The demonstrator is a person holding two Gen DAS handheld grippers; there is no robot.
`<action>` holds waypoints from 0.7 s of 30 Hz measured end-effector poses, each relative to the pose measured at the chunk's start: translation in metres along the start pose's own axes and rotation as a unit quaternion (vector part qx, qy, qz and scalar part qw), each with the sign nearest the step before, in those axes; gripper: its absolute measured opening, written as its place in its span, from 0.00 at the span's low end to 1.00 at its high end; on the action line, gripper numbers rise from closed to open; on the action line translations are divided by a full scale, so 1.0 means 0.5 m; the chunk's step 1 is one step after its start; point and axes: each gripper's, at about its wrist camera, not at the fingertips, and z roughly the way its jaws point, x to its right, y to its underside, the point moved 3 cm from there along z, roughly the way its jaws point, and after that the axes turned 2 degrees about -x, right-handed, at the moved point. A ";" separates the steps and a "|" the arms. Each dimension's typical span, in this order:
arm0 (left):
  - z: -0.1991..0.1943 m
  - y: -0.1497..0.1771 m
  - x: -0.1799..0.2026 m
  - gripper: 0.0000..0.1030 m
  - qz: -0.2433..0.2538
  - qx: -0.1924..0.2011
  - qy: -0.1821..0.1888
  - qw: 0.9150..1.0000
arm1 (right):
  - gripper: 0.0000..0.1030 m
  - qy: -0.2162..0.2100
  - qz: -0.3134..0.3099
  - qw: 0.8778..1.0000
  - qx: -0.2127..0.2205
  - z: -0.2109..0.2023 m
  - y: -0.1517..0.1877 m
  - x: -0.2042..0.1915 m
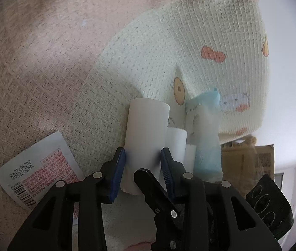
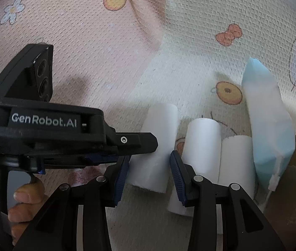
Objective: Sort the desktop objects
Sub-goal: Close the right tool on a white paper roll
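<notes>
A printed cloth [image 2: 106, 48] fills both views, pink at the upper left and pale with cartoon prints at the right. On it, low in the middle, three white paper rolls lie side by side, with a blue packet [image 2: 271, 129] at their right. Both the left gripper [image 1: 142, 163] and the right gripper [image 2: 149, 167] have their fingers closed on the largest roll [image 2: 158, 146].

Black plastic hand-held gripper [image 2: 149, 173], blue ribbed pads [image 2: 178, 178], silver pivot pins, white "GenRobot.AI" lettering, small screw
</notes>
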 end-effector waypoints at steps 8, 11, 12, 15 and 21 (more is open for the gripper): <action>-0.010 0.014 0.017 0.37 0.022 0.027 -0.020 0.999 | 0.37 -0.007 0.017 1.000 -0.002 0.000 0.001 0.000; -0.024 0.030 0.031 0.37 0.049 0.041 -0.038 0.997 | 0.37 -0.014 0.024 1.000 -0.008 -0.003 0.001 0.001; -0.030 0.033 0.036 0.37 0.054 0.047 -0.038 0.997 | 0.37 -0.019 0.028 0.999 -0.009 -0.006 0.000 0.001; -0.049 0.043 0.055 0.32 0.056 0.052 -0.007 0.997 | 0.33 -0.025 0.019 0.999 0.001 -0.017 -0.010 -0.006; -0.075 0.043 0.069 0.33 0.045 0.065 0.012 0.997 | 0.25 -0.024 -0.021 0.999 0.013 -0.056 -0.034 -0.041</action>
